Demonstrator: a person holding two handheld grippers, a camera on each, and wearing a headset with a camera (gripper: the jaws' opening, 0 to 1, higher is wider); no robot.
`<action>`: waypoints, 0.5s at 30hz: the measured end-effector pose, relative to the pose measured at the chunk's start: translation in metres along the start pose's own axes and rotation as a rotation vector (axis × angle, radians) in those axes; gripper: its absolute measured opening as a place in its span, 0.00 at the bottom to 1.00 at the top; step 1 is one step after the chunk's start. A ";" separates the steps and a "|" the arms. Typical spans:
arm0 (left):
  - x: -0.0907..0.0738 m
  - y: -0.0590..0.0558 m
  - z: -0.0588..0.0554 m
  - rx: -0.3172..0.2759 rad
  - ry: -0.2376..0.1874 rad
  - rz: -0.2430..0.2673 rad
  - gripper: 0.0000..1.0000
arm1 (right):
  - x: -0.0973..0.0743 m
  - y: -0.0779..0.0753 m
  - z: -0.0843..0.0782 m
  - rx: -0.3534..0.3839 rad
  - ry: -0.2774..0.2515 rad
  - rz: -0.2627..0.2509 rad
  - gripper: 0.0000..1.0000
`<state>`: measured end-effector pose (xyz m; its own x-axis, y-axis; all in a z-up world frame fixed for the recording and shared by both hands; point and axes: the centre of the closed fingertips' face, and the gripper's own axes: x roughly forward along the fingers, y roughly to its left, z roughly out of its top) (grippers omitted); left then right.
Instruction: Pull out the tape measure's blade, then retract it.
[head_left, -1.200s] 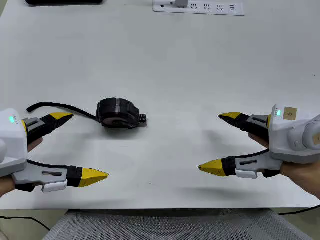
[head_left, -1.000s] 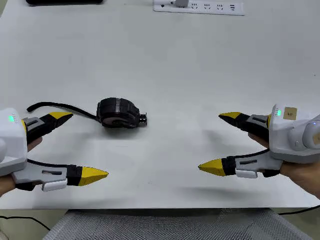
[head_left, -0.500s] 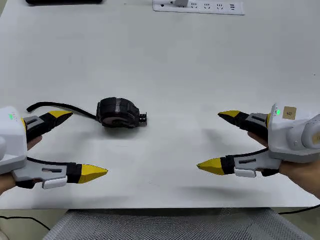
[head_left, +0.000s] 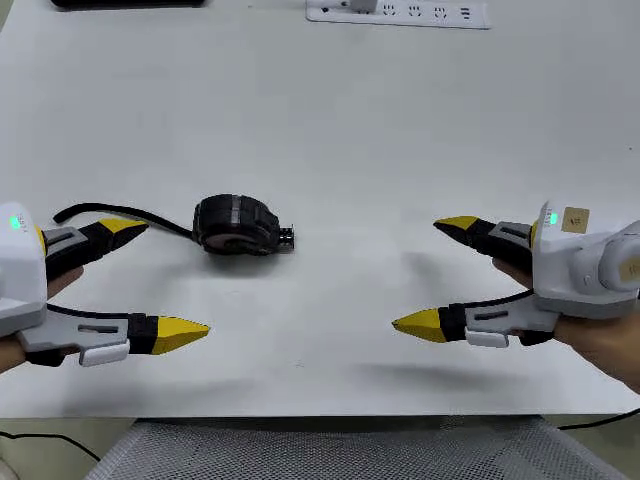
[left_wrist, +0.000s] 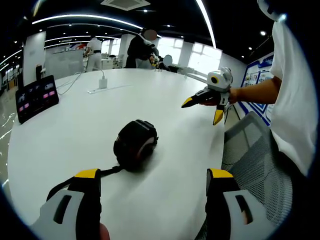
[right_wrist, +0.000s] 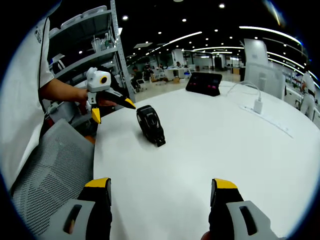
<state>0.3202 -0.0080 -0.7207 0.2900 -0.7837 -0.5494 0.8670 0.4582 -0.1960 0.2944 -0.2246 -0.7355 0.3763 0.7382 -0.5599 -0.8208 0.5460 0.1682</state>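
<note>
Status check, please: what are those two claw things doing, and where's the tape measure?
Left gripper open, right gripper open, both empty. Tape measure on the white table, nearer the left, blade in, untouched. Nothing in the way.

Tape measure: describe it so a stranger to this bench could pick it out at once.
On the white table, look left of centre, just ahead of the open left claw. The tape measure lies there: a rounded black case with a grey band and a black strap trailing leftward. Unlike the flat white power strip at the far edge, it is dark and bulky.
</note>
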 end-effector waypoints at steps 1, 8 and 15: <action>0.000 0.000 0.000 0.001 0.000 0.000 0.83 | 0.001 0.000 0.000 -0.008 0.001 -0.001 0.80; 0.004 0.004 0.001 0.014 0.012 -0.011 0.83 | 0.006 -0.003 0.004 -0.025 0.006 0.014 0.81; 0.011 0.010 0.003 0.037 0.025 -0.017 0.83 | 0.013 -0.005 0.007 -0.041 0.011 0.026 0.81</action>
<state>0.3336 -0.0136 -0.7265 0.2652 -0.7806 -0.5660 0.8863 0.4285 -0.1758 0.3067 -0.2149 -0.7385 0.3504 0.7473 -0.5646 -0.8470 0.5101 0.1496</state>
